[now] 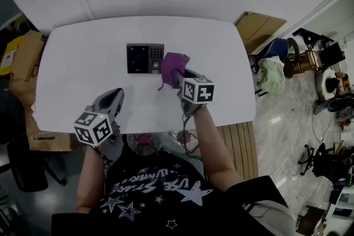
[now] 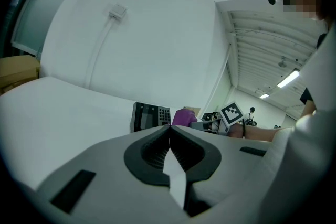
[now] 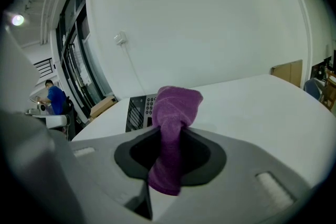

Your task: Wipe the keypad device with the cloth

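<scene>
A black keypad device [image 1: 145, 58] lies flat on the white table [image 1: 77, 63], its keys on the right side. My right gripper [image 1: 178, 78] is shut on a purple cloth [image 1: 173, 67], which bunches just right of the device's right edge. In the right gripper view the cloth [image 3: 173, 113] sticks up between the jaws, with the device [image 3: 138, 112] behind it to the left. My left gripper [image 1: 115, 98] hovers over the near left of the table, jaws pressed together with nothing in them. From the left gripper view the device [image 2: 150, 116] and the cloth [image 2: 184, 117] show ahead.
Cardboard boxes [image 1: 22, 63] stand to the left of the table. A flat cardboard sheet [image 1: 259, 29] leans at the right rear. Chairs, bags and other clutter [image 1: 310, 74] fill the floor on the right. A cable with a wall socket [image 2: 116, 12] runs down the wall.
</scene>
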Available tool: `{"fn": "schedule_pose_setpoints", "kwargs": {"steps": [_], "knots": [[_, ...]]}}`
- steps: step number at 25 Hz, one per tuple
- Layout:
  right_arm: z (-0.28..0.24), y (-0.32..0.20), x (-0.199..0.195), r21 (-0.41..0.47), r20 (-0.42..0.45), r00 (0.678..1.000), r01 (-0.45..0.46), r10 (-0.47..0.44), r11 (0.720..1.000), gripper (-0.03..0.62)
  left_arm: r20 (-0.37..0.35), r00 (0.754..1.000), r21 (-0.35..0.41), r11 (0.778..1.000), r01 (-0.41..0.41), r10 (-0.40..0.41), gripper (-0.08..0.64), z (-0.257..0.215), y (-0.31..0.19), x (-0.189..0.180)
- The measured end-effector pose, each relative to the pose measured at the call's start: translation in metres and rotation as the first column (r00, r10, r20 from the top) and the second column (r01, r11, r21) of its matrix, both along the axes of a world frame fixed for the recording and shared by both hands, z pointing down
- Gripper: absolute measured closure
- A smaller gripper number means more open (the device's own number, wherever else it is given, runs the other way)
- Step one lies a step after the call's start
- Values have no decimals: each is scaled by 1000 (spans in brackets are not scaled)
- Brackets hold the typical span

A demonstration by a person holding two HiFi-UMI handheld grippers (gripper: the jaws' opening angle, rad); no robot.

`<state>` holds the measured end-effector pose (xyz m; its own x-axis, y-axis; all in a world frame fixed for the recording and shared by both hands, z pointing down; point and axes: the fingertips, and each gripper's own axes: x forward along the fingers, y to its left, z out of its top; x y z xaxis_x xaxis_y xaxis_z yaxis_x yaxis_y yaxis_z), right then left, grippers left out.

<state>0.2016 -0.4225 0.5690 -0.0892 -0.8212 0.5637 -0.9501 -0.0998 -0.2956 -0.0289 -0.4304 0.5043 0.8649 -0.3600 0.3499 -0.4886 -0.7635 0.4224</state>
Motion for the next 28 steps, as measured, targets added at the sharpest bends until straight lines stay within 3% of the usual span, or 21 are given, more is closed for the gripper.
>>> {"fn": "schedule_pose_setpoints", "kwargs": {"steps": [13,21,28], "knots": [[-30,54,-19,69,-16,985,170,-170,983,494,-43,984,28,984,176,-175,552,-12,80,-16],[-31,83,-25,80,19,975,221,-223,972,494,-29,972,21,972,233,-232,551,-14,123,-18],[-28,92,-48,79,29,960,274,-277,958,494,0,961,3,961,278,-278,552,-6,148,-42]]}}
